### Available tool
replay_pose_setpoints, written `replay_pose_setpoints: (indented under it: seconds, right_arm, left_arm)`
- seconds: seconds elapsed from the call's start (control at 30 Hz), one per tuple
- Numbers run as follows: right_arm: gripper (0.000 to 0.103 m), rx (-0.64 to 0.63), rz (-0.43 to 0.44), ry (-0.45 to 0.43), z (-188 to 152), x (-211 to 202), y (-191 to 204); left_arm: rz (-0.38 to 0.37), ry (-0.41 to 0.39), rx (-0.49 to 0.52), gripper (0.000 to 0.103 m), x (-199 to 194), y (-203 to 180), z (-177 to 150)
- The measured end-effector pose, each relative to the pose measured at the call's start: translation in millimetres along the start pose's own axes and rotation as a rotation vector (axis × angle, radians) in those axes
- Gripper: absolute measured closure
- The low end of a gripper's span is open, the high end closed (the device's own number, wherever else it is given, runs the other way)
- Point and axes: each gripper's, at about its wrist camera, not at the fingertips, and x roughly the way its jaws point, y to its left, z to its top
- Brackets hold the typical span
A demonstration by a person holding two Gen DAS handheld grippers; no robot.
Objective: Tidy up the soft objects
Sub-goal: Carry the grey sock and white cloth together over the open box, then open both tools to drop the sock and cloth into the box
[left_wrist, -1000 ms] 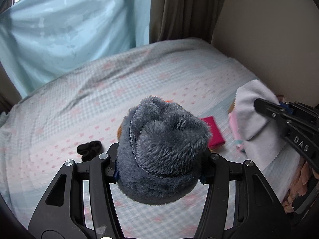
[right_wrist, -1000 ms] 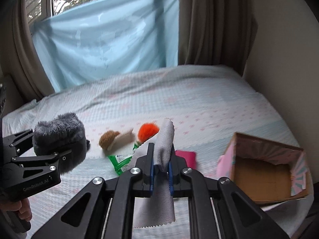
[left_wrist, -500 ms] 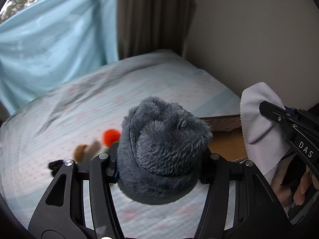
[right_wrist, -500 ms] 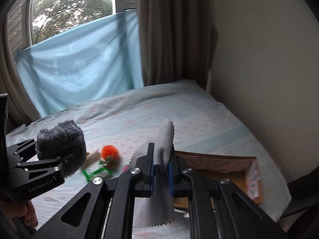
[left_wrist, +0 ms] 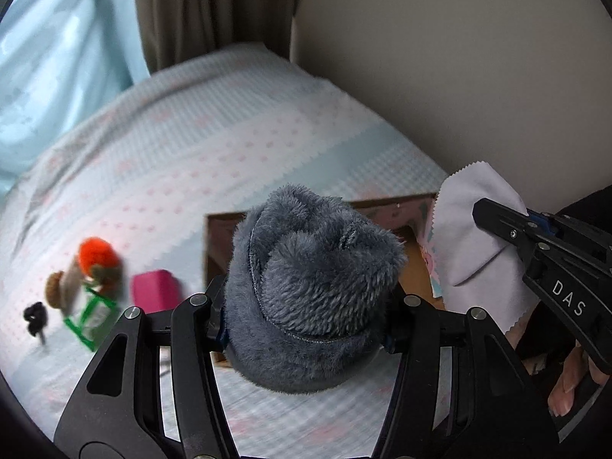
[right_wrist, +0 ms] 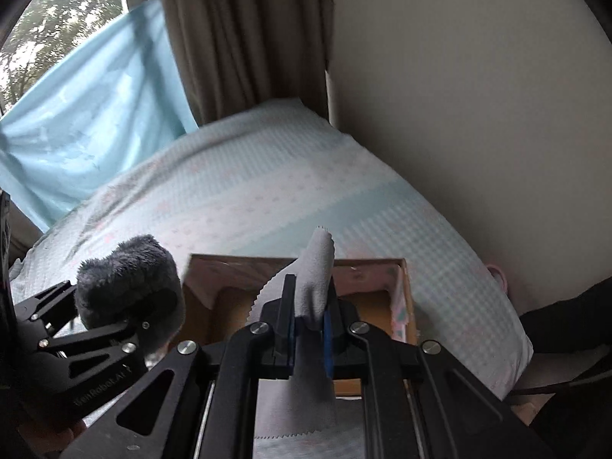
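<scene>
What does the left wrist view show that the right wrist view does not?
Only the left wrist view shows the loose items on the bed: orange pompom, pink block, green frame, black scrunchie. Only the right wrist view shows the window. Both show the open box, the left gripper clamping the grey fuzzy item, the right gripper pinching the pale cloth.

my left gripper (left_wrist: 306,302) points steeply down, its jaws partway apart and pressed against both sides of the grey fuzzy bundle (left_wrist: 311,283) that fills the gap between them. my right gripper (right_wrist: 308,329) tilts down too, its jaws pinched together on the pale grey cloth (right_wrist: 313,290), which sticks out ahead of the tips and hangs below. the two grippers sit side by side, near each other. fingers (left_wrist: 570,386) of my right hand show under the right gripper's body.
</scene>
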Motion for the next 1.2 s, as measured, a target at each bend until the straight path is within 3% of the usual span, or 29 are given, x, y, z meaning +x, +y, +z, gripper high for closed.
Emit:
replay_pose_setpoints:
  seconds: [0.23,0.5,0.57,0.63,0.67,0.73,0.77,0.8,1.2]
  right_arm:
    - [0.093,0.032,0.013,0.134,-2.5,62.7,-26.5]
    - [0.093,0.041,0.042,0.244,-10.3,118.5,-34.7]
    - [0.093,0.042,0.054,0.265,-9.4,129.6,-34.6]
    - [0.093,0.05,0.068,0.294,-8.6,140.0,-36.3]
    - [0.091,0.056,0.076,0.313,-8.9,144.8,-37.1]
    - [0.068,0.071,0.089,0.354,-10.4,155.0,-39.9]
    - [0.026,0.077,0.097,0.364,-11.0,158.6,-40.8]
    - [0.0,0.088,0.114,0.369,-11.8,162.1,-42.7]
    - [0.0,0.08,0.098,0.36,-9.0,162.8,-41.7]
  left_arm:
    - [0.031,0.129,0.015,0.052,72.2,-9.8,1.7]
    - [0.053,0.214,0.012,0.051,123.8,-5.8,1.1]
    - [0.06,0.216,0.025,0.041,127.9,-5.2,1.8]
    - [0.074,0.226,0.053,0.011,130.8,-7.2,2.1]
    - [0.077,0.232,0.062,0.003,133.7,-5.3,0.4]
    - [0.083,0.244,0.091,0.0,133.7,-3.5,-1.9]
    - [0.085,0.256,0.105,0.0,135.0,-1.5,-3.4]
    - [0.086,0.264,0.113,0.0,138.0,1.1,-3.3]
    - [0.104,0.282,0.105,0.0,137.9,7.2,-7.4]
